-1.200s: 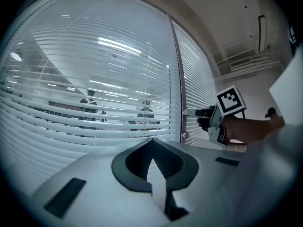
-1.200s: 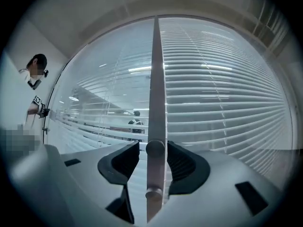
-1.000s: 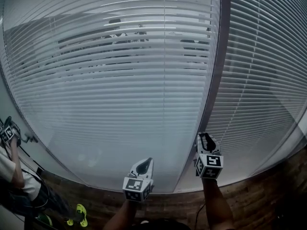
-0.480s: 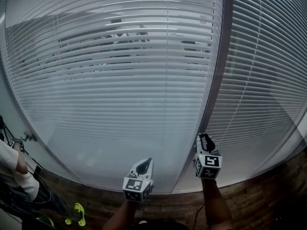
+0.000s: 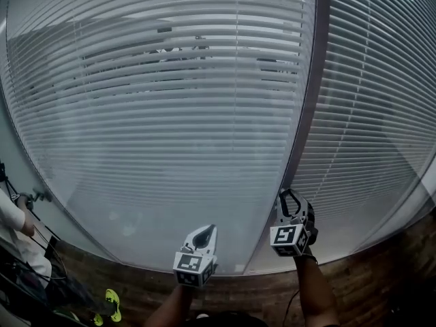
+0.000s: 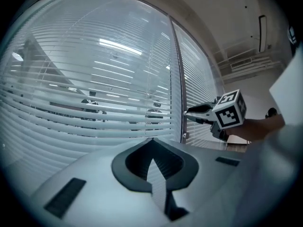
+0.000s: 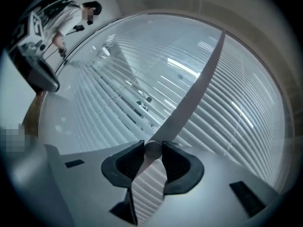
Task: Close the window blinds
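**Window blinds** (image 5: 170,114): horizontal pale slats in two panels, filling the glass wall ahead. The wide panel is at left and the narrower panel (image 5: 381,101) at right, split by a grey upright post (image 5: 310,101). Upper slats of the wide panel stand w/ gaps, and dark shapes (image 5: 177,46) show through them. Lower slats read as a near-unbroken pale sheet. Ceiling-light reflections streak the top rows.

**Round knob** (image 7: 152,150): small grey piece low on the post. It is seen end-on in the right gripper view, w/ the post rising behind it.

**Right hand-held gripper** (image 5: 287,195): points level at the post's lower end, rolled so that its marker cube (image 5: 286,237) sits tilted. Both dark pads (image 7: 125,162) press the knob's sides, i.e. it is clamped on the knob, which keeps the jaws fairly wide. In the left gripper view its tips reach the post's edge.

**Left hand-held gripper** (image 5: 211,229): lower and to the left, well apart from the post, pointing level toward the wide panel's bottom rows. Its jaw tips are together w/ nothing btw. them, and it touches no slat.

**Surround**: a brown brick-pattern band (image 5: 381,278) runs below the window. A person in a white sleeve (image 5: 17,227) stands at the far left edge, w/ yellow-green shoes (image 5: 112,305) on the floor nearby.
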`<state>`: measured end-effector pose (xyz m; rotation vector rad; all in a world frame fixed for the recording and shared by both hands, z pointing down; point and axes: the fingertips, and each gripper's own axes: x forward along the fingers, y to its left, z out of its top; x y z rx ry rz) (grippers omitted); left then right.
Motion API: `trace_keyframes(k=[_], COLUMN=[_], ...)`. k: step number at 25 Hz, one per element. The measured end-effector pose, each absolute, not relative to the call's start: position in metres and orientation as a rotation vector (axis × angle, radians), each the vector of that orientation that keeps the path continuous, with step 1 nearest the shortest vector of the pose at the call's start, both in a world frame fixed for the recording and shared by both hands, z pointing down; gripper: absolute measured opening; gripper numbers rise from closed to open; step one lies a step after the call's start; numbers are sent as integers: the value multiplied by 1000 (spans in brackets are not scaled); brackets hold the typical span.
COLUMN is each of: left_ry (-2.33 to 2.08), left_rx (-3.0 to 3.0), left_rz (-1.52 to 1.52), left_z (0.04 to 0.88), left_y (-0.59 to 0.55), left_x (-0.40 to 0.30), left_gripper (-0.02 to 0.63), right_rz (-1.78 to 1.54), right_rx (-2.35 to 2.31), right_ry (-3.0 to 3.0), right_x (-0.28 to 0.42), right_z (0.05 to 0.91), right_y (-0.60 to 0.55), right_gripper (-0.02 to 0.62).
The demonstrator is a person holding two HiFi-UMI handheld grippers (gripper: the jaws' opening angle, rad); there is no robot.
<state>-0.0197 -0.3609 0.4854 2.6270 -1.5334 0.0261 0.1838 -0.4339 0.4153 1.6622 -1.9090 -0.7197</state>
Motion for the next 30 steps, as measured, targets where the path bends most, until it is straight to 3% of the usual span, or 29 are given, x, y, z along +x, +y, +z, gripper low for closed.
trace_keyframes(k=[10, 20, 30], left_ry=[-1527, -1530, -1521], left_rx=[2634, 2627, 2635], left_rz=[21, -9, 20], left_z=[487, 478, 484], left_y=[-361, -358, -356], left_x=[-17, -19, -19], left_gripper=[0, 0, 0], right_rz=[-1132, -1150, -234], right_rx=[1288, 1298, 1868], right_ry=[-1426, -1447, -2251], right_x=[178, 178, 200], right_z=[428, 428, 424], right_y=[-434, -433, -428], right_gripper=[121, 123, 141])
